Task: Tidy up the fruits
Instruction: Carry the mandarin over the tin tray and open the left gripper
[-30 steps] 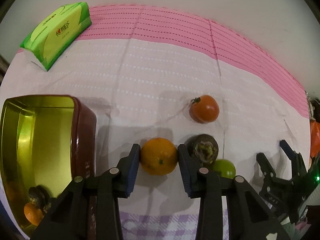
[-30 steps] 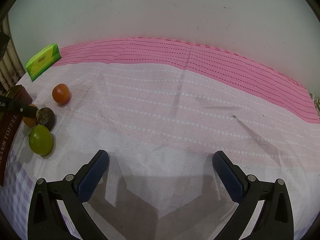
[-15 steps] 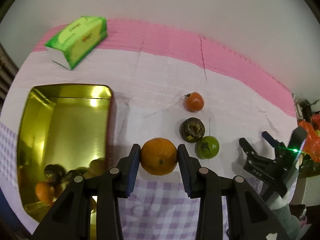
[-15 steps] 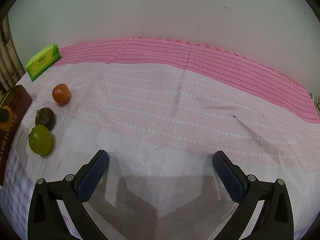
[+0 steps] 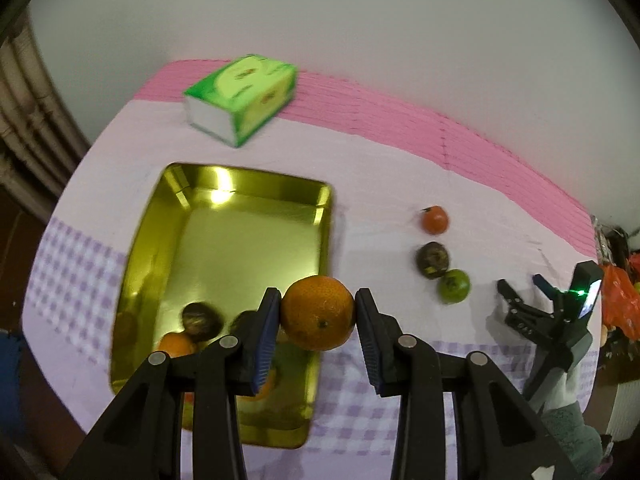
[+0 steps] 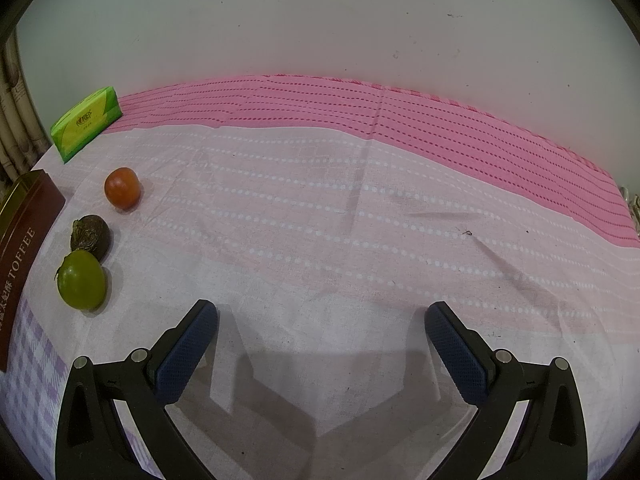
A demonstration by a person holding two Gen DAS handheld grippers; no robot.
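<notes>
Fruit sits in 2 places. From the left wrist we see our left gripper (image 5: pixel 317 318) pinching an orange (image 5: pixel 318 312) between its blue pads, raised above the right edge of the gold tin (image 5: pixel 240 248); only this view shows the tin's inside, with 1 orange fruit and dark fruits at its near end. Our right gripper (image 6: pixel 321 338) stands wide apart, holding nothing, over the pink cloth (image 6: pixel 320 220). Its view alone shows the tin's maroon side, lettered "TOFFEE". On the cloth lie a tomato (image 6: pixel 122 187), a dark fruit (image 6: pixel 90 236) and a green fruit (image 6: pixel 82 279), the last 2 touching. The writing on the green tissue pack (image 6: pixel 86 122) is too small to read.
</notes>
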